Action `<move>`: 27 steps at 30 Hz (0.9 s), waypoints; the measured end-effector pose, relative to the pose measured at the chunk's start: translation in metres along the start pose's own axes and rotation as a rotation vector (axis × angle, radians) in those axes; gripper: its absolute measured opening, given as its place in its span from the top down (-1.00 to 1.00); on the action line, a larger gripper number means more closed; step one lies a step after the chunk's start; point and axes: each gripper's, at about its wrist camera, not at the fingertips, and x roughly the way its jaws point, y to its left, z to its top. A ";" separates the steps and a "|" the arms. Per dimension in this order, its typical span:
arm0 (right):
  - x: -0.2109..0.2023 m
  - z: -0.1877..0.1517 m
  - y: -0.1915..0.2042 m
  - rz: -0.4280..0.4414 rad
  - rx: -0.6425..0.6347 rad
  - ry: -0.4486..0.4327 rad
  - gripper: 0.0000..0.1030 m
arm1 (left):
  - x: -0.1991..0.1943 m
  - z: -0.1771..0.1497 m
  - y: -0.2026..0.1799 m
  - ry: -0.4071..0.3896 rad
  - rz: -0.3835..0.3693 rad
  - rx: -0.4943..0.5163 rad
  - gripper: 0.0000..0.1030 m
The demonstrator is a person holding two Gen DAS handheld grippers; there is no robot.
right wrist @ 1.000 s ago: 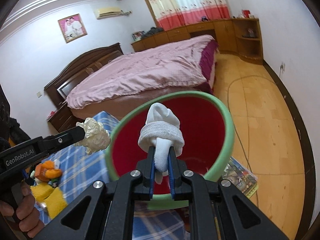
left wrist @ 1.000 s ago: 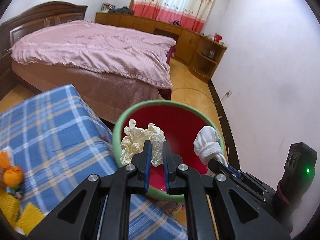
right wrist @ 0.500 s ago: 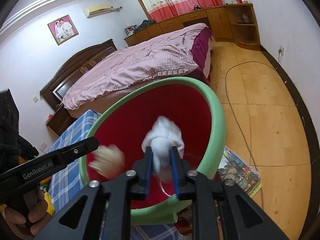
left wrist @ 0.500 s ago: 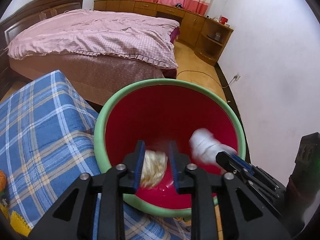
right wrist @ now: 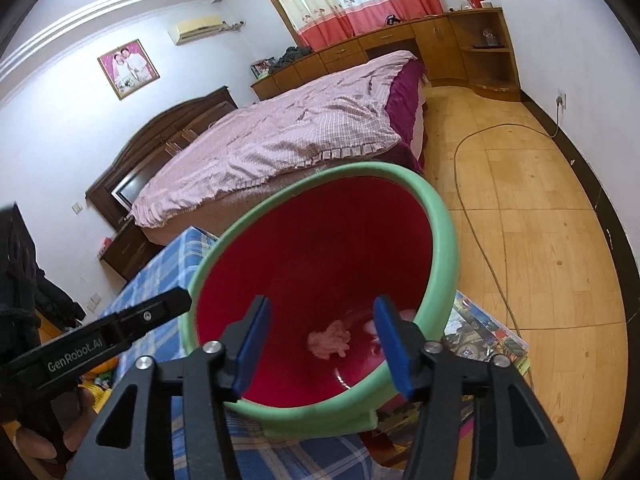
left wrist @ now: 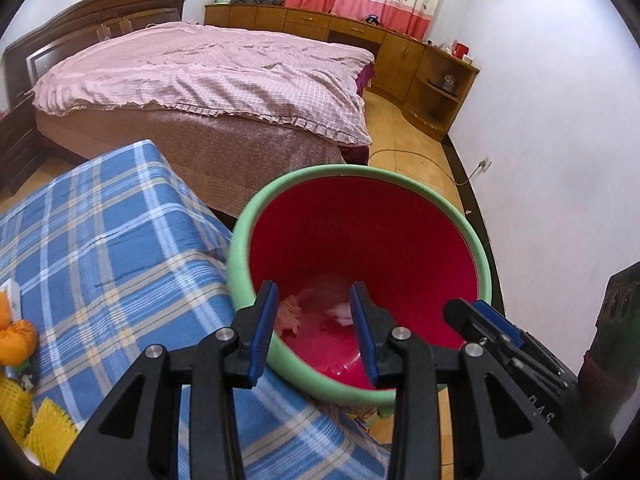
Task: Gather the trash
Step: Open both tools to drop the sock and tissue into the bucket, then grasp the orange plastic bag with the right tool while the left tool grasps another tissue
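- A second ago we held a crumpled cream paper wad in our left gripper (left wrist: 314, 334) and a rolled white cloth in our right gripper (right wrist: 320, 346); both have since dropped out of the fingers into the bin.
- Our left fingers (left wrist: 262, 334), lined with blue pads, are opening and stand partly apart with nothing gripped between them.
- Our right fingers (right wrist: 390, 346) are also opening, somewhat wider, and are likewise empty.
- Both grippers hang over the near rim of the round red plastic bin with a green rim (left wrist: 476, 248), angled down into its mouth.
- The crumpled paper wad (right wrist: 330, 338) lies on the red bottom of the bin, seen between our right fingers; in the left wrist view it shows as a tan patch (left wrist: 290, 314).
- A pale blurred lump (left wrist: 340, 314) lies near it on the bottom; we cannot tell its outline.
- The bin stands just beside the blue plaid cloth surface (left wrist: 96, 240), on which an orange soft toy (left wrist: 16, 334) lies at the left edge.
- A printed magazine (right wrist: 480, 340) lies on the wooden floor (right wrist: 540, 208) beside the bin.
- Beyond stands a bed with a pink checked cover (left wrist: 208, 68).
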 end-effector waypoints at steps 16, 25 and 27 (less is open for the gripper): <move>-0.035 -0.004 0.058 0.060 -0.078 -0.023 -0.25 | -0.077 -0.013 0.054 -0.112 0.058 -0.114 0.27; -0.046 -0.014 0.114 0.127 -0.170 -0.017 -0.29 | -0.122 -0.025 0.098 -0.182 0.132 -0.197 0.27; -0.046 -0.015 0.127 0.141 -0.191 -0.010 -0.30 | -0.131 -0.028 0.110 -0.194 0.151 -0.219 0.27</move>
